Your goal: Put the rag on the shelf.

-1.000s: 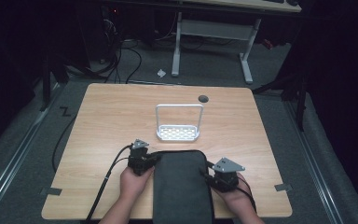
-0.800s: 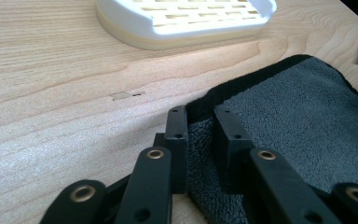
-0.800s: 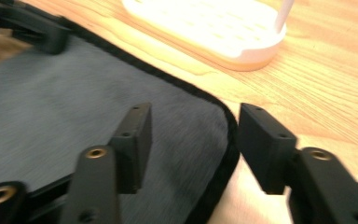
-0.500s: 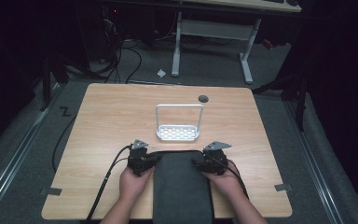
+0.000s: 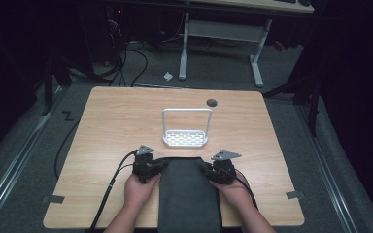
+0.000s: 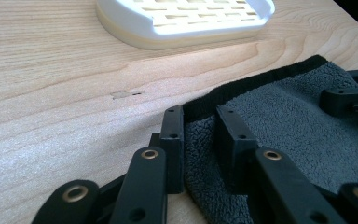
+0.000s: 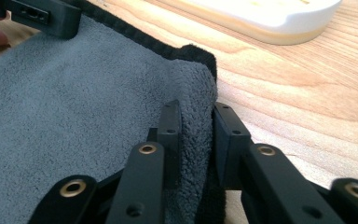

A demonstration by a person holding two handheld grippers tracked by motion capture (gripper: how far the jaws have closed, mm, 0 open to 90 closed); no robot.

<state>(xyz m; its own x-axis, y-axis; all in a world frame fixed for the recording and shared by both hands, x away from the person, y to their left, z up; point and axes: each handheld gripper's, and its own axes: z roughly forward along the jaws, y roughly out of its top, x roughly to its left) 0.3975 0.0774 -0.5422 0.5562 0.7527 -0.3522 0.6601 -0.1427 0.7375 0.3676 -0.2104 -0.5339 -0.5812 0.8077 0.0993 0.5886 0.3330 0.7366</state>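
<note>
The dark grey fleecy towel with a black hem (image 5: pixel 188 194) lies on the near middle of the light wooden table (image 5: pixel 107 121), its near end hanging over the table's near edge and its far hem just short of the white slotted plastic tray with a wire hoop handle (image 5: pixel 185 138). The left gripper (image 6: pixel 200 126) is clenched on the towel's far left corner, the right gripper (image 7: pixel 196 122) on its far right corner, each with a fold of pile pinched between its pads. To do this step well, I judge both corners should rise together and level, with the hem kept taut between them so the cloth neither sags nor slips out, and well clear of the tray. Compared with a second ago, the right gripper has come in from the towel's right side to its corner and its jaws have just been closing onto the cloth; the left gripper stays where it was, and the tray is unmoved
</note>
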